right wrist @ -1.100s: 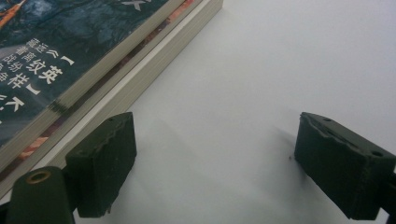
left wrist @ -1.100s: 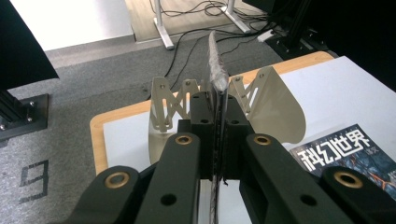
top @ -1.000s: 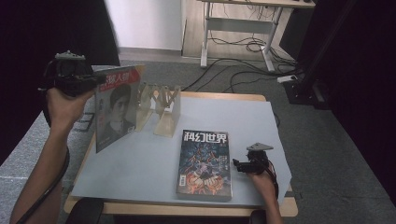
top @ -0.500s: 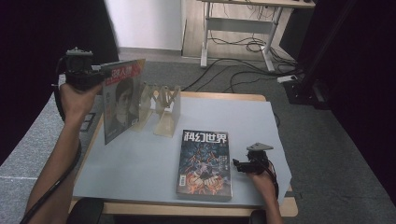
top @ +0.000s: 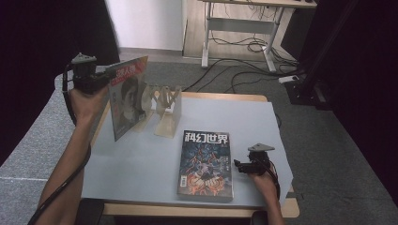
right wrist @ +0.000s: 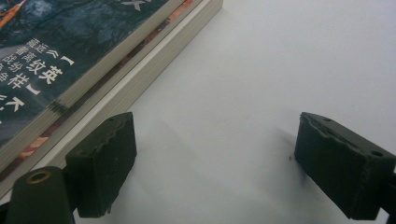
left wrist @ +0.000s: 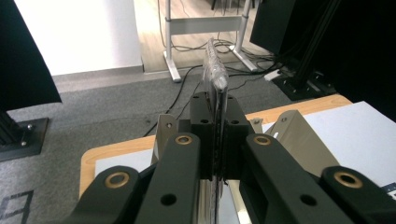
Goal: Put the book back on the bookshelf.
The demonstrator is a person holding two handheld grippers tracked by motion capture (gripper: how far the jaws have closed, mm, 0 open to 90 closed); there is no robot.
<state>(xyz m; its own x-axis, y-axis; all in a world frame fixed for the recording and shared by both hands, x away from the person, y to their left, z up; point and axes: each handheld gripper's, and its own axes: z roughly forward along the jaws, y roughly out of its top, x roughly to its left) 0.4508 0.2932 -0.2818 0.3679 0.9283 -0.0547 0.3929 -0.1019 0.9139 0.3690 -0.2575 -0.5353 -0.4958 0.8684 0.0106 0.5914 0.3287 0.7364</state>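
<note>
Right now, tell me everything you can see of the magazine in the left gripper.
The magazine is thin and glossy, with a grey portrait cover and a red title strip at the top. It stands upright on edge, raised above the table's left end beside the pale slotted rack. The left gripper is shut on its top corner.

Magazine (top: 127, 97) clamped in left gripper (top: 101, 79): paper, glossy cover, shiny film wrap along edge. Left gripper body: matt black plastic, brass-coloured rivets. Rack (top: 162, 110) just beyond held magazine: pale, semi-matt, smooth; material cannot tell. Stack of magazines (top: 206, 164) beside right gripper (right wrist: 212, 163): glossy printed cover, matt paper page edges. Right gripper pads: black, matt, rough-worn, ridged edge. Table cover (top: 141, 164) under right gripper: pale grey, smooth, matt. Table edge (top: 220, 97): light wood, smooth.
</note>
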